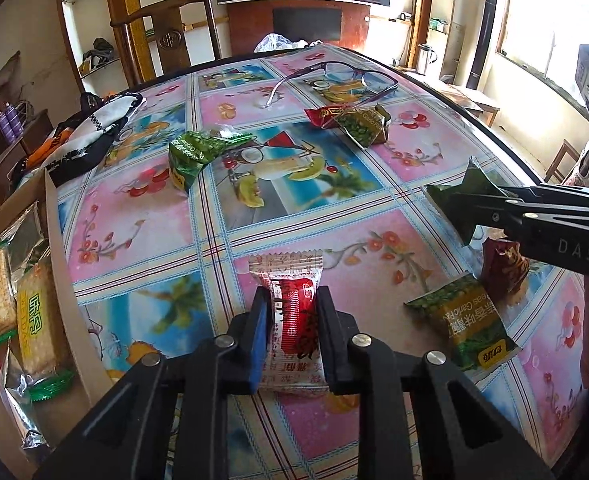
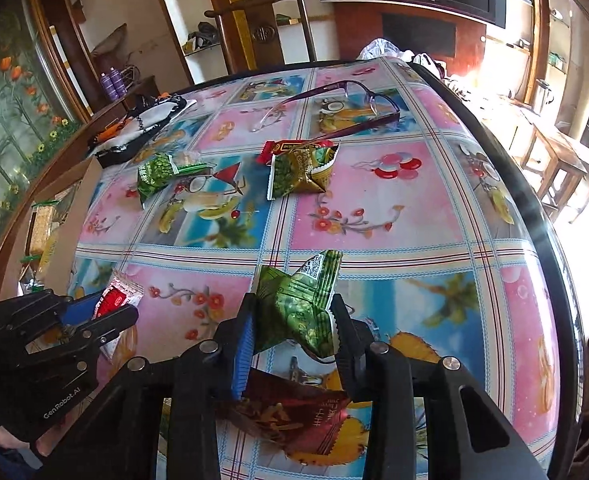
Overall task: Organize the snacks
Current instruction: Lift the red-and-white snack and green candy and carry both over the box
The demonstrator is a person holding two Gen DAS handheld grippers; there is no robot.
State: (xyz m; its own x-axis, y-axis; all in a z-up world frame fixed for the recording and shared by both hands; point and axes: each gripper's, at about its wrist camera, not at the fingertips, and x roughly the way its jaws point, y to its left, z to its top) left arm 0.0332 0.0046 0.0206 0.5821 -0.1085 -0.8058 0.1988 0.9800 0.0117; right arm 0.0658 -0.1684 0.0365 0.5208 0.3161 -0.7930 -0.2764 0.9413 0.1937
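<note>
My left gripper (image 1: 292, 304) is shut on a red-and-white snack packet (image 1: 296, 320), held just above the table; it also shows in the right wrist view (image 2: 116, 300). My right gripper (image 2: 292, 312) is shut on a green pea packet (image 2: 298, 304), seen at the right in the left wrist view (image 1: 460, 204). A cardboard box (image 1: 56, 240) at the left holds several cracker packs (image 1: 34, 320). Loose on the table: a green pea packet (image 1: 192, 156), a green garlic-pea packet (image 1: 362, 124) beside a red packet (image 1: 322, 114), another green packet (image 1: 462, 320), and a dark red packet (image 1: 502, 268).
Purple-framed eyeglasses (image 1: 334, 80) lie at the far side of the flowered tablecloth (image 1: 142, 220). A black-and-white cloth pouch (image 1: 90, 136) lies at the far left. A wooden chair (image 1: 166, 32) stands behind the table. The table edge (image 2: 566, 280) runs along the right.
</note>
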